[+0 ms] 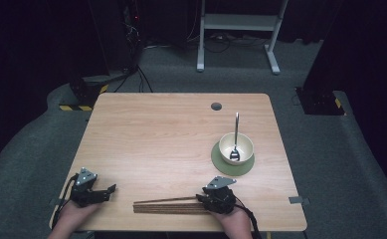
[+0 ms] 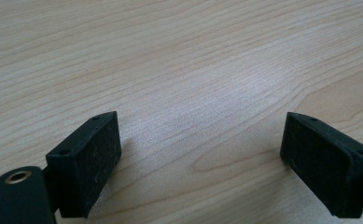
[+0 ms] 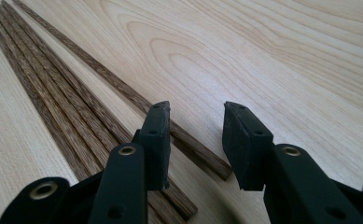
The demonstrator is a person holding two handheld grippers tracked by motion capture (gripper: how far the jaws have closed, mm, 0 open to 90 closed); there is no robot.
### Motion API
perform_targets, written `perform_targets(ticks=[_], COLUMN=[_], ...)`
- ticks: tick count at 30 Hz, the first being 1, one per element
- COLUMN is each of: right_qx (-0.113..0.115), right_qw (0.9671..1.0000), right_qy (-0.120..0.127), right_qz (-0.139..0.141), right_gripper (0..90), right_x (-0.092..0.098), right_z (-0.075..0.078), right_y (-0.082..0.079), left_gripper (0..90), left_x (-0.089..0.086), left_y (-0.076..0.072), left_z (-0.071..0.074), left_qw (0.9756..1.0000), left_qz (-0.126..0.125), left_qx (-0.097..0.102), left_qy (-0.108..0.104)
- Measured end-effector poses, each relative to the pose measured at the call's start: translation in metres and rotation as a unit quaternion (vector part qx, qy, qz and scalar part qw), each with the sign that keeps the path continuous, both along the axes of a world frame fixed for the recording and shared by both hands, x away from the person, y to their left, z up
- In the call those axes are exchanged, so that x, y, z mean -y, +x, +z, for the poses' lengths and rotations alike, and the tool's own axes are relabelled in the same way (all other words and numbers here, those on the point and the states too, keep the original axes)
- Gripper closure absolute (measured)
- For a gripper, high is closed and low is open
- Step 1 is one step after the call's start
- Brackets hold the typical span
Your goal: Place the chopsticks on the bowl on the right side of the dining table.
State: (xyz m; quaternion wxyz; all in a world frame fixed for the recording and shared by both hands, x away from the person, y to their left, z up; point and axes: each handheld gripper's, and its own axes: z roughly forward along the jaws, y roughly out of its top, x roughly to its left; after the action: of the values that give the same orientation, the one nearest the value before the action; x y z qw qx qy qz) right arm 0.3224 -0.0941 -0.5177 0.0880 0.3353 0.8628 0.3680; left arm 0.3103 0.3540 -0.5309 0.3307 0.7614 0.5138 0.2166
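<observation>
Resting on the light wooden table (image 1: 171, 129) near its front left corner, the left gripper (image 1: 112, 188) points right, jaws spread wide over bare wood. The bundle of dark brown wooden chopsticks (image 1: 168, 206) lies along the front edge, long axis left to right, one stick (image 3: 123, 91) splayed apart. The right gripper (image 3: 195, 135) points left along them, its half-open jaws straddling that stick's near end without pressing it; its hand is cut off below.

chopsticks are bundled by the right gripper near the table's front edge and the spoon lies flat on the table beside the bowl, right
Not quite. The chopsticks do lie by the right gripper near the front edge, but the spoon stands in the bowl, its handle leaning on the rim, as the high view shows.
</observation>
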Motion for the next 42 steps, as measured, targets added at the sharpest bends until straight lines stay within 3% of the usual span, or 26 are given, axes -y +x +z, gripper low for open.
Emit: perform_targets(ticks=[4,9,19,24,30,42], right_qx=[0.011,0.038,0.036,0.045,0.055,0.044], right_qw=[0.9999,0.9984,0.9987,0.9976,0.9961,0.9955], right_qy=[-0.008,-0.034,-0.028,-0.029,-0.041,-0.053], right_qz=[0.01,0.026,0.021,0.044,0.056,0.064], right_gripper=[66.9,74.7,81.9,78.4,83.0,83.8], right_x=[-0.002,-0.007,-0.004,-0.012,-0.02,-0.027], right_z=[0.0,0.0,-0.001,-0.002,-0.001,0.004], right_y=[0.0,-0.002,0.002,0.006,0.005,0.015], left_gripper=[12.4,12.8,13.8,14.5,14.5,14.6], left_x=[0.0,0.0,-0.001,-0.001,-0.001,0.0], left_y=[0.0,0.0,-0.001,-0.001,-0.001,-0.002], left_z=[0.0,0.0,0.0,0.0,0.0,0.0], left_qw=[1.0,1.0,1.0,1.0,1.0,1.0], left_qz=[0.001,0.001,0.003,0.003,0.003,0.005], left_qx=[0.0,0.001,0.001,0.002,0.002,0.003], left_qy=[0.0,0.0,-0.001,0.0,-0.001,-0.001])
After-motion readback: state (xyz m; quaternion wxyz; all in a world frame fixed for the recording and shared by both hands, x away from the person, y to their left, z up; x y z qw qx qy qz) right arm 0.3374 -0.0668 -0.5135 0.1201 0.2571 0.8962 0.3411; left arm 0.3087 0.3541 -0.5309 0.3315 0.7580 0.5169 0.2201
